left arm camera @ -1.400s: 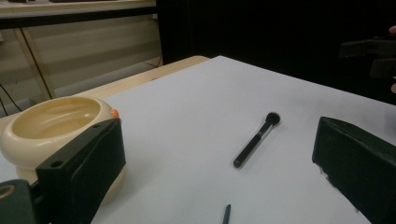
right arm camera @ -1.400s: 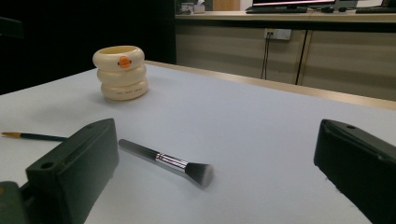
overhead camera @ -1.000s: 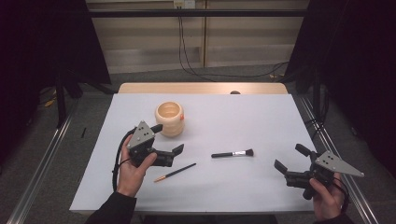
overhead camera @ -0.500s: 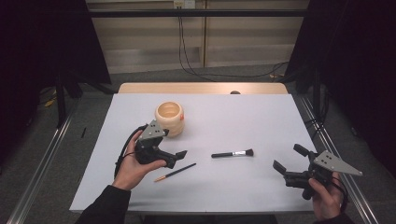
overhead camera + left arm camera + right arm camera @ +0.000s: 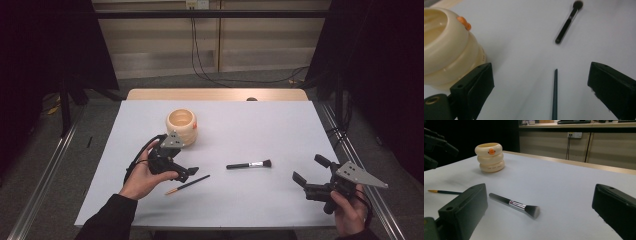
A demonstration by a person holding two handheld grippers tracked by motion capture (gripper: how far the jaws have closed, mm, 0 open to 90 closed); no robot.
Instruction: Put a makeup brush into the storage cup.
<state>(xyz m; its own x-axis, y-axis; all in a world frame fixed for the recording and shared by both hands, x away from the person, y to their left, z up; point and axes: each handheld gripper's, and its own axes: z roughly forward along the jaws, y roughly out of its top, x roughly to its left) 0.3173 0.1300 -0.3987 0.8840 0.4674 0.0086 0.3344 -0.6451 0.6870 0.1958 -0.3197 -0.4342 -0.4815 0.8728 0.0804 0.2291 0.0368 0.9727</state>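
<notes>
So there's one container here, a cream ribbed cup (image 5: pixel 182 126) sitting upright toward the back left of the white tabletop (image 5: pixel 260 125). It looks like three stacked rings with a small orange badge on the side. From the high view you can see down into its mouth and nothing pokes out of it; the inside looks bare as far as I can tell, though the bottom isn't fully visible.

The left gripper (image 5: pixel 187 172) is held low just in front of the cup, jaws spread wide apart with nothing between them. In the left gripper view the cup (image 5: pixel 447 47) sits right beside the left jaw, and the thin paintbrush (image 5: pixel 554 96) lies on the tabletop between the two jaws, touching neither. In the high view that paintbrush (image 5: pixel 187 184) lies flat just in front of the gripper, gold end pointing toward the person.

The makeup brush (image 5: pixel 249 164) lies flat near the middle of the tabletop, bristles pointing right, well apart from the cup.

The right gripper (image 5: pixel 311 173) is over near the right front edge, jaws also wide apart and holding nothing. In the right gripper view the makeup brush (image 5: pixel 515 205) lies ahead between its jaws, with the cup (image 5: pixel 490 157) farther back.
</notes>
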